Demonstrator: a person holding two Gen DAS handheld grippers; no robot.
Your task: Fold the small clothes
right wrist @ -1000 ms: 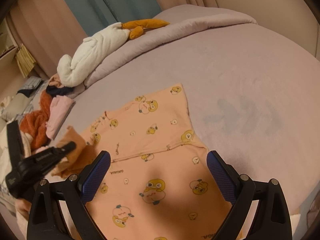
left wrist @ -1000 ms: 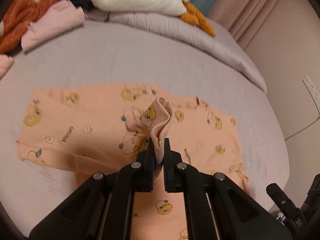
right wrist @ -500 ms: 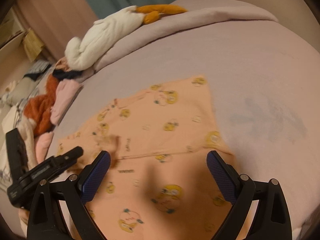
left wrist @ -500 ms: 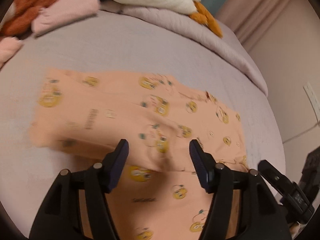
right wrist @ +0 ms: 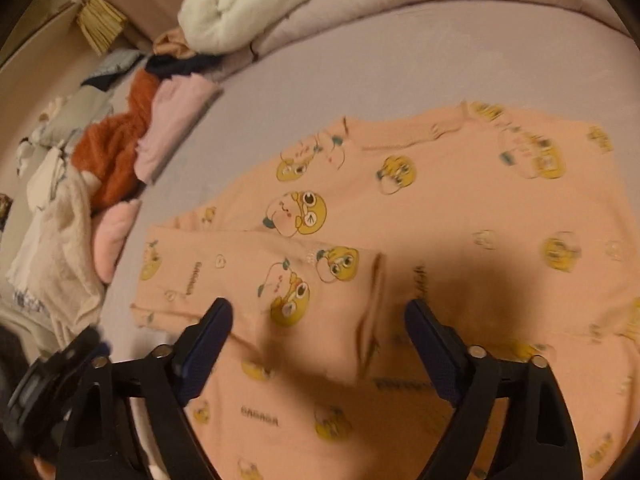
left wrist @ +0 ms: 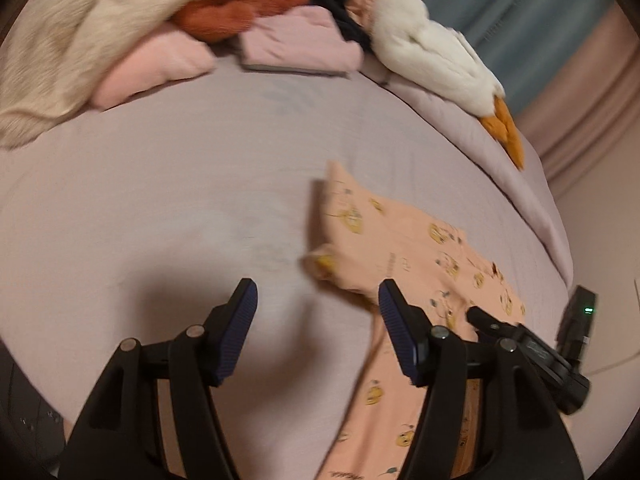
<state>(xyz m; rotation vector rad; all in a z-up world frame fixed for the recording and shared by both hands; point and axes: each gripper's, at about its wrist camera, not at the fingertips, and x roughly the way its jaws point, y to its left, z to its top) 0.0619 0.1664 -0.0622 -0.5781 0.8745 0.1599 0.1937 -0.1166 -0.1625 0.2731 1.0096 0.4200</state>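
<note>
A peach child's garment (right wrist: 460,216) printed with yellow cartoon faces lies flat on the lilac bedsheet (right wrist: 360,64), one sleeve folded across its body. My right gripper (right wrist: 316,320) hovers just above the folded sleeve, its jaws closing with nothing pinched between them. In the left wrist view the same garment (left wrist: 416,256) lies to the right. My left gripper (left wrist: 318,300) is open over bare sheet (left wrist: 160,208) beside the garment's left edge, holding nothing. The right gripper's body (left wrist: 532,356) shows at the lower right of that view.
A heap of clothes lines the bed's far side: cream fleece (left wrist: 80,28), rust fleece (left wrist: 240,4), pink folded pieces (left wrist: 300,44) and a dark item. A white plush duck (left wrist: 432,56) with orange feet rests on the rolled lilac duvet (left wrist: 520,184). Curtains hang behind.
My left gripper let go of the pinched sleeve, opened and swung left off the garment onto bare sheet. My right gripper came down closer over the garment and its jaws narrowed.
</note>
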